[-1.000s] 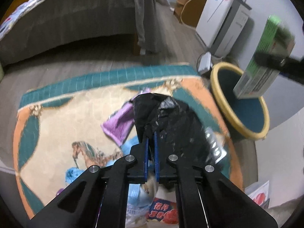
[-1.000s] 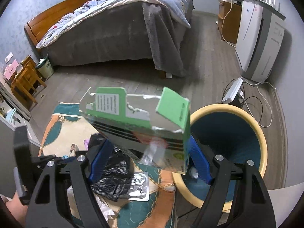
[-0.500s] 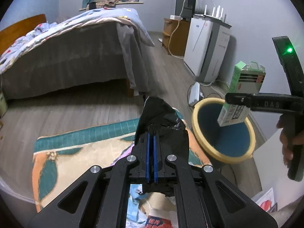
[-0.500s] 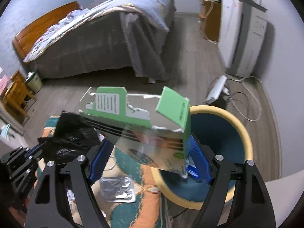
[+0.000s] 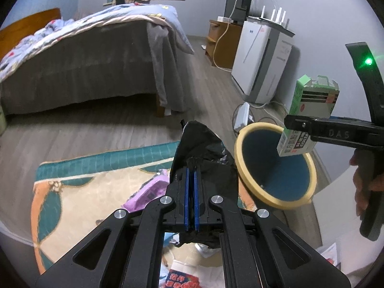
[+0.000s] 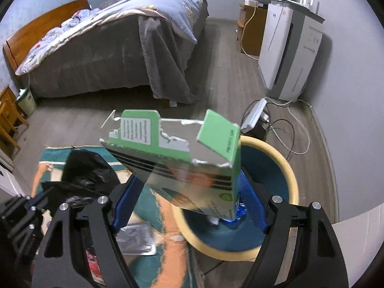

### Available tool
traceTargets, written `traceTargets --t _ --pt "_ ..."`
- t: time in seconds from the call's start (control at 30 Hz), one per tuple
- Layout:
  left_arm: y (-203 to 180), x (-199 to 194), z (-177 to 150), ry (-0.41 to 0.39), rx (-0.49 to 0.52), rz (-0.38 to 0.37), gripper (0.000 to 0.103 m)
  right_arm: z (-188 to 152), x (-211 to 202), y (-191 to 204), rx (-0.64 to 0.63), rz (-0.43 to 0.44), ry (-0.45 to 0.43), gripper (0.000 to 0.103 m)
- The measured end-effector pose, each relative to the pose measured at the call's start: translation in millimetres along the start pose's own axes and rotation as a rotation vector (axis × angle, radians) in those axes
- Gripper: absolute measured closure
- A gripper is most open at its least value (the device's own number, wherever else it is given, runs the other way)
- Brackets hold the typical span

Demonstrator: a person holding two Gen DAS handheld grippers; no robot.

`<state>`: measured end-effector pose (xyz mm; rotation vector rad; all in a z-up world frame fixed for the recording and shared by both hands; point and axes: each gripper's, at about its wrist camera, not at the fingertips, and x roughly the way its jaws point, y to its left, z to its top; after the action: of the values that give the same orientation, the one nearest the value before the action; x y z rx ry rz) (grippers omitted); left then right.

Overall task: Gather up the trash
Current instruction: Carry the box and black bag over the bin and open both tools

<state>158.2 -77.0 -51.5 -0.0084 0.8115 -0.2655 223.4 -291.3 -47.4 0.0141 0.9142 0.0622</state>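
while both grippers hold trash above the floor, the bin stands just beside the rug.

left gripper (image 5: 191,168): jaws together, pinching a crumpled black plastic bag (image 5: 204,148) lifted clear of the patterned rug (image 5: 91,192). right gripper (image 6: 184,192): jaws wide, clamped across a torn green carton (image 6: 182,158), held tilted over the near rim of the yellow-rimmed bin (image 6: 291,168). a purple wrapper (image 5: 148,189) and a foil blister pack (image 6: 136,238) lie on the rug.
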Motion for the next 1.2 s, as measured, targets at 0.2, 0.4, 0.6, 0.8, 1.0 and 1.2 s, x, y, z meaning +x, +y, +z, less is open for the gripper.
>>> traceTargets --t 0.2,0.4,0.6,0.8,1.0,1.2 --pt "-5.3 4.0 0.7 -0.003 0.007 0.011 0.099 -2.6 10.7 -28.0 0.053 -0.048 0.014 0.026" --pt "-9.5 8.9 11.7 -0.001 -0.074 -0.034 0.099 -6.4 9.3 -44.7 0.104 -0.083 0.01 0.026" --pt "-35.5 22.9 32.7 0.016 -0.073 -0.066 0.099 -10.3 6.4 -61.1 0.151 -0.103 -0.005 0.026" --pt "-69.3 34.5 55.5 0.01 -0.004 -0.075 0.099 -14.0 13.3 -79.0 0.195 -0.117 0.004 0.026" --pt "-106.0 56.2 64.0 0.032 0.071 -0.103 0.099 -16.6 17.8 -96.5 0.242 -0.148 0.002 0.026" --pt "-130.8 80.3 65.0 0.056 0.093 -0.151 0.099 -19.3 17.8 -113.0 0.286 -0.181 -0.015 0.026"
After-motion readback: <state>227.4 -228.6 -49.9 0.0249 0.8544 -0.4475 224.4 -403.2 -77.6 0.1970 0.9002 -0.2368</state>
